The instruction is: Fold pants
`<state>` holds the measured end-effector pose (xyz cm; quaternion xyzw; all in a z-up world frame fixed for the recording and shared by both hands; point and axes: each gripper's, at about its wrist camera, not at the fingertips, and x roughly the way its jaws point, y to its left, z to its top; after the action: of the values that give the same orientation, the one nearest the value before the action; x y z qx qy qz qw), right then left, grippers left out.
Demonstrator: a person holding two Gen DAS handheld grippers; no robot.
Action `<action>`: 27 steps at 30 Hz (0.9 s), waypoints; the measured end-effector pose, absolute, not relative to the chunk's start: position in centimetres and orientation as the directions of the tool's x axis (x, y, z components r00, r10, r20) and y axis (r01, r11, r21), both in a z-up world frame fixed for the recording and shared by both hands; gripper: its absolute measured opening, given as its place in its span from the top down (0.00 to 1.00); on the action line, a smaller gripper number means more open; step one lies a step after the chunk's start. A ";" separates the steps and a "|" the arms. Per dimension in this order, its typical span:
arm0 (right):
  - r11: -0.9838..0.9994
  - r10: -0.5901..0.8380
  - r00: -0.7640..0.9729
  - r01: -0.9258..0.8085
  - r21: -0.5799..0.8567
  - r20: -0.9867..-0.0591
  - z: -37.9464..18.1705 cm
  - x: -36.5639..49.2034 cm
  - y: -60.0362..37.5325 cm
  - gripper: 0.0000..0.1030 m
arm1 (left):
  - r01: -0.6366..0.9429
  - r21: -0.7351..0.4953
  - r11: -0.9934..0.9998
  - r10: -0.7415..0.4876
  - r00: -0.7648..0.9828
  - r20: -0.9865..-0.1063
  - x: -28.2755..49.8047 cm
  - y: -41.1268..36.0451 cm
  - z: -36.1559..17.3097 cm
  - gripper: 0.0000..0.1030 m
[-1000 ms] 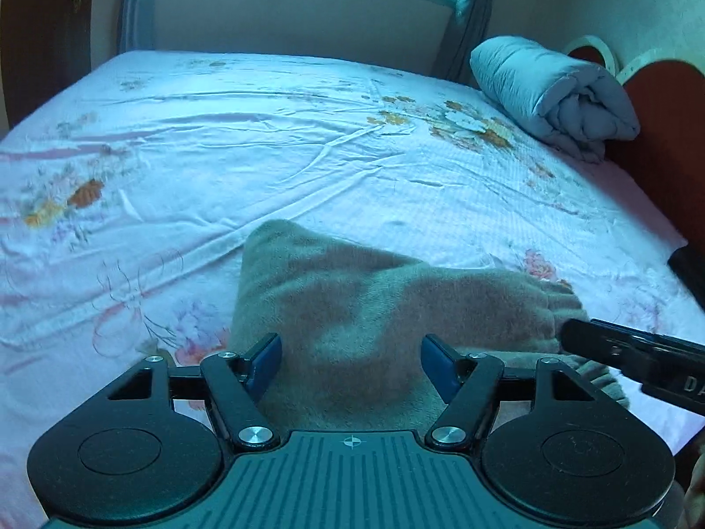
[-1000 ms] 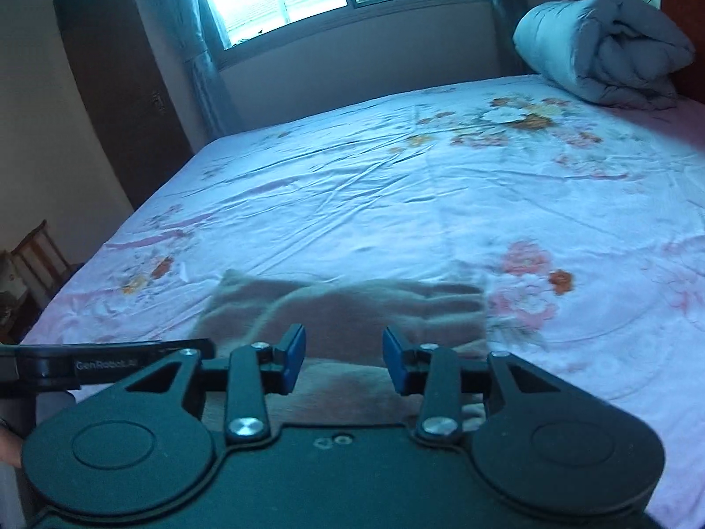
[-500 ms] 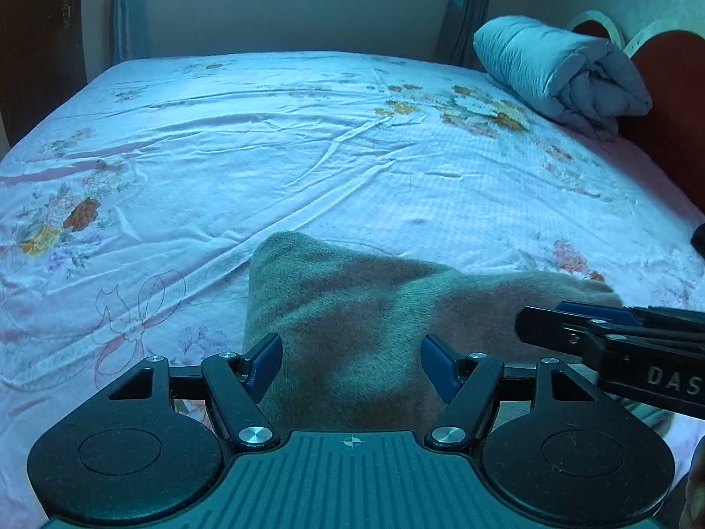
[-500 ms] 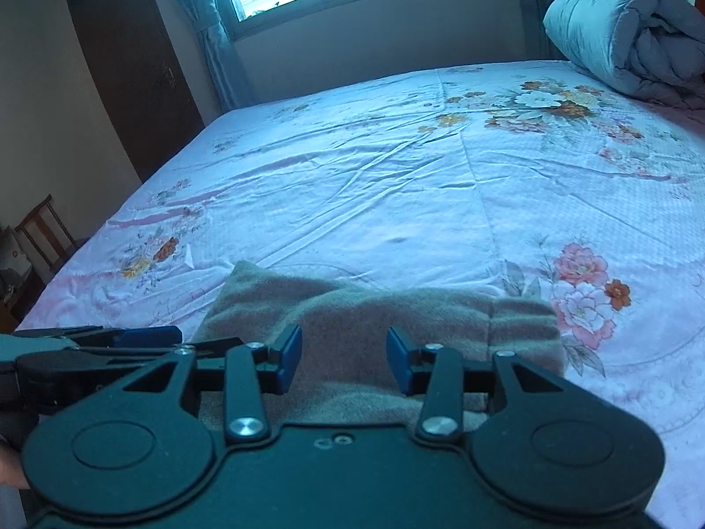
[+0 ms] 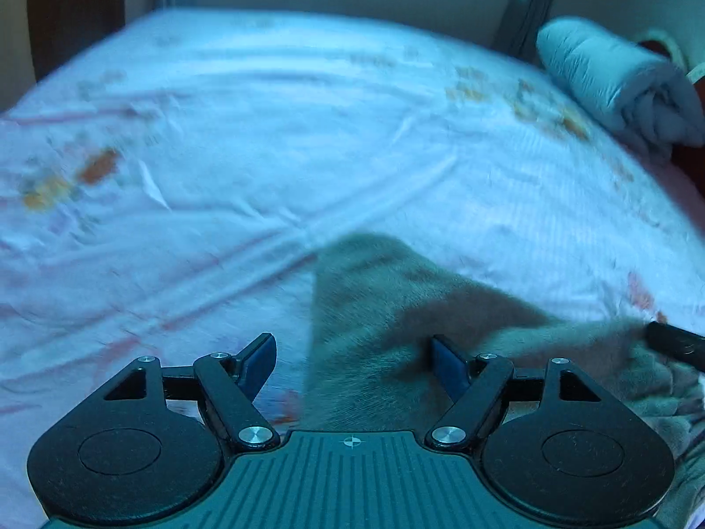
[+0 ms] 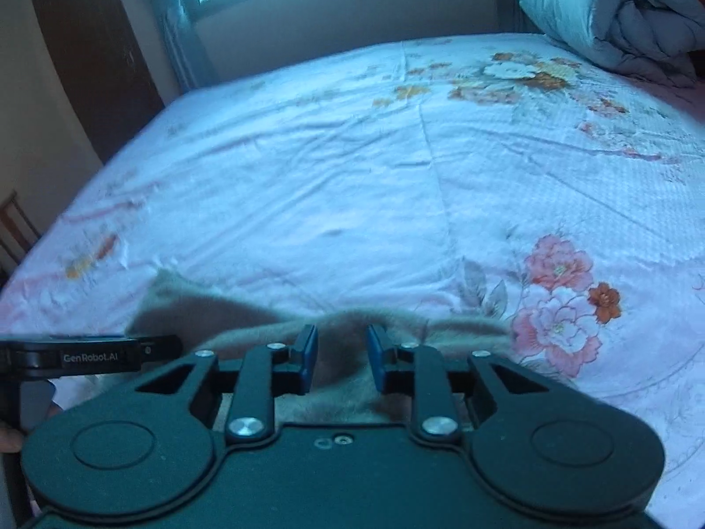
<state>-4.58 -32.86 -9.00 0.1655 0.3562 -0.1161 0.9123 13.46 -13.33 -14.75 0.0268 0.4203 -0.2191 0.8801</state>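
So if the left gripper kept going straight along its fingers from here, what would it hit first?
Probably the grey pants: the left gripper is open with their folded left edge lying between the fingers. Past them is only the floral bedsheet; blur makes height unclear.

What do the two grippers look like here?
Both the left gripper and the right gripper are black, with two round discs, silver screws, angular link arms and blue fingers. The left's side reads "GenRobot.AI" in white.
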 end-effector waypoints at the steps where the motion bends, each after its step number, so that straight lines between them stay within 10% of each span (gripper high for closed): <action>1: 0.915 -0.107 0.737 0.336 0.224 -0.668 -8.3 -5.6 -33.2 0.67 | 0.426 -0.120 0.897 -0.364 0.557 -0.747 13.1 -12.8 -14.4 0.26; 3: 0.910 -0.139 0.732 0.360 0.204 -0.667 -7.6 -7.4 -33.9 0.36 | 0.432 -0.125 0.893 -0.369 0.544 -0.754 12.7 -11.4 -14.3 0.26; 5: 0.903 -0.146 0.718 0.377 0.205 -0.681 -7.8 -8.9 -35.1 0.27 | 0.419 -0.157 0.894 -0.375 0.513 -0.772 12.4 -9.9 -14.8 0.26; 19: 0.683 0.177 0.669 0.444 0.579 -0.722 -15.1 -11.9 -39.0 0.27 | 0.390 -0.356 0.849 -0.496 0.361 -0.790 9.9 -9.1 -18.2 0.26; 27: 0.712 0.168 0.720 0.383 0.588 -0.673 -14.0 -12.7 -37.3 0.62 | 0.396 -0.381 0.836 -0.534 0.420 -0.734 8.6 -9.2 -16.4 0.76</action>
<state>-12.70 -37.26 -14.00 0.3740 0.3689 -0.0633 0.8485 8.62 -9.20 -16.35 -0.0748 0.4617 -0.2768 0.8394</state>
